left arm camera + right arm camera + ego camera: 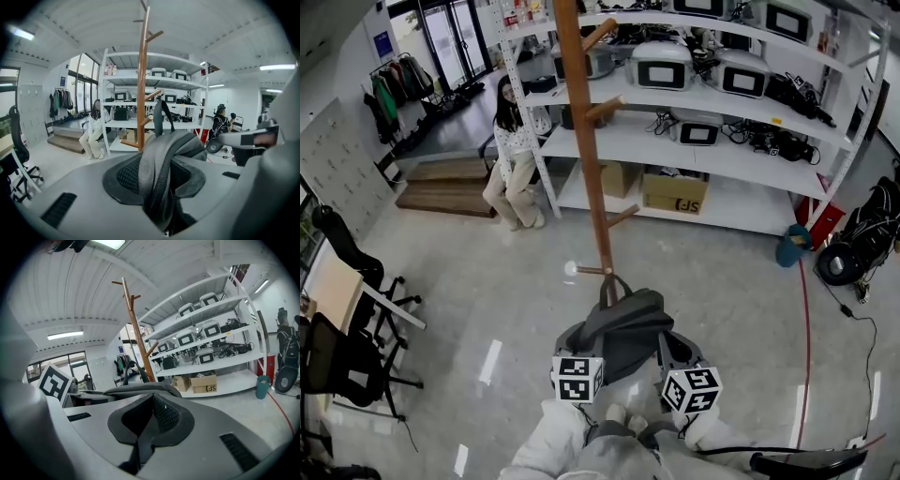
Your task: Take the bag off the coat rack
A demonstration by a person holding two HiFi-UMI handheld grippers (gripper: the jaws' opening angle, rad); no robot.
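Observation:
A tall wooden coat rack stands straight ahead of me on the grey floor. A grey bag hangs low between my two grippers, just in front of the pole. Its black handle loop rises beside the lowest peg; I cannot tell whether it is hooked there. My left gripper is shut on the bag's grey mesh fabric. My right gripper is shut on a dark fold of the bag. The rack also shows behind the bag in the left gripper view.
White shelving with monitors and cardboard boxes stands behind the rack. A person sits on the steps at its left end. Office chairs are at the left. A red cable and a teal bin are at the right.

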